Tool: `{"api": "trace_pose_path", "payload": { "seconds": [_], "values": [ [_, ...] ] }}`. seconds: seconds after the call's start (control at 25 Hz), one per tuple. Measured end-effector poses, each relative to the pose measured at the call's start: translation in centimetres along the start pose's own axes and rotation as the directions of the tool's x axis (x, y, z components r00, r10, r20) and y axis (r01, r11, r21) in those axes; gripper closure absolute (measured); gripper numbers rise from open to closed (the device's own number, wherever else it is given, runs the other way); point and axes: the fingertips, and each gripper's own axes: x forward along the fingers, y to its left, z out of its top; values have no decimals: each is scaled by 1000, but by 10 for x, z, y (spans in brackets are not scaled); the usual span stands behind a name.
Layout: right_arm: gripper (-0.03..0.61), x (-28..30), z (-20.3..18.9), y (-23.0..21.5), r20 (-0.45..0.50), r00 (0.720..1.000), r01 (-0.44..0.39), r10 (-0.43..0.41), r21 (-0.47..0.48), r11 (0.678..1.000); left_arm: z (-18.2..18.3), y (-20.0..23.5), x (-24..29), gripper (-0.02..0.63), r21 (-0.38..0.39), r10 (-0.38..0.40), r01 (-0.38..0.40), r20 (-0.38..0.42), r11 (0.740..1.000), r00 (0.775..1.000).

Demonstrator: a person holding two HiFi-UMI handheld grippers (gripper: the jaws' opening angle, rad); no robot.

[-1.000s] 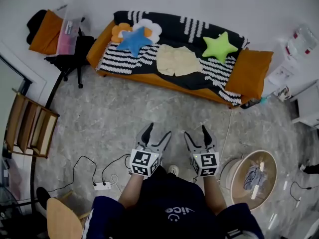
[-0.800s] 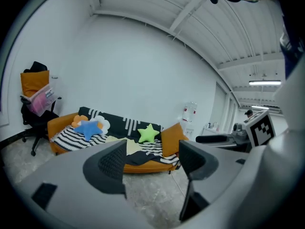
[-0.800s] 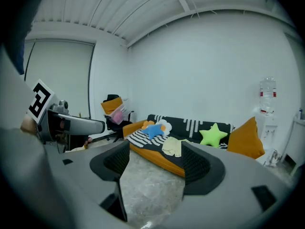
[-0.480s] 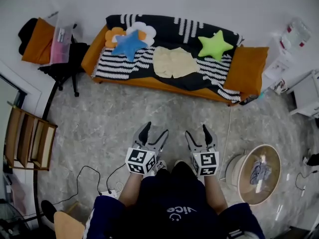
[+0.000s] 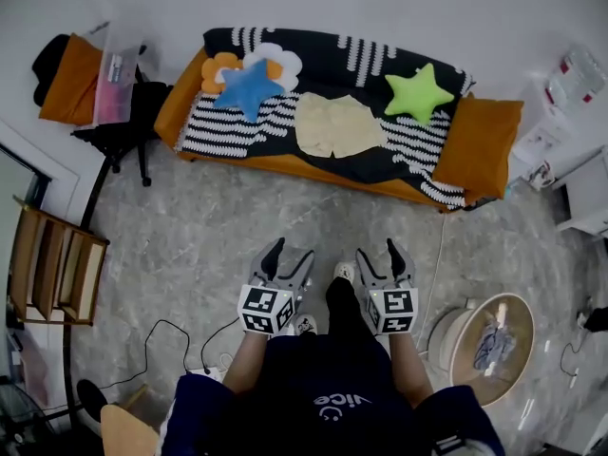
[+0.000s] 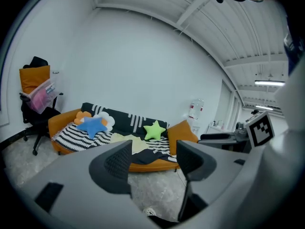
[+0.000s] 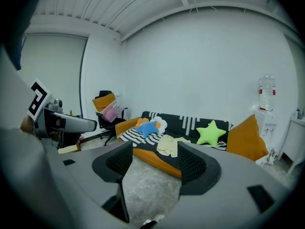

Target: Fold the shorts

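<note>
The shorts (image 5: 338,127) are pale yellow and lie spread flat on the striped blanket (image 5: 228,122) of the orange sofa (image 5: 285,161). A blue star cushion (image 5: 249,85) sits at their ten o'clock and a green star cushion (image 5: 419,92) at their two o'clock. They look like light, limp cloth that will sag and crease when lifted, and should be neither slippery nor fragile. A pinch on one layer would probably drag the rest along, so I judge the best holds to be the two corners of the waistband or of a leg hem, one per gripper. From the head view I cannot tell which edge is the waistband. The left gripper (image 5: 291,252) and the right gripper (image 5: 379,252) hang side by side over the grey floor (image 5: 190,226), both pointing to twelve o'clock, where the shorts lie well apart from them across open floor. Each gripper's jaws stand wide but are closing, with nothing between them except the distant sofa.
</note>
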Motion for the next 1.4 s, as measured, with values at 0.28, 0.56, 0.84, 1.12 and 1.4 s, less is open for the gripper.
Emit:
{"api": "trace_pose_path", "payload": {
  "seconds": [0.28,0.56,0.84,1.12,1.4],
  "values": [
    [301,86,35,-50,11,998,-66,66,1,998,24,33,74,325,-19,92,-93,-28,996,995],
    [316,165,65,-107,-14,988,-154,153,-41,987,52,47,160,333,-40,174,-175,-34,984,984],
    [327,214,72,-158,-48,980,-193,191,-51,980,61,48,224,357,-73,223,-226,-53,971,973],
    [337,239,64,-174,-86,976,-203,200,-34,979,62,53,252,367,-84,233,-239,-78,967,969],
    [353,282,86,-180,-79,976,-209,204,-62,976,68,81,281,374,-114,229,-236,-66,965,971]
  ]
}}
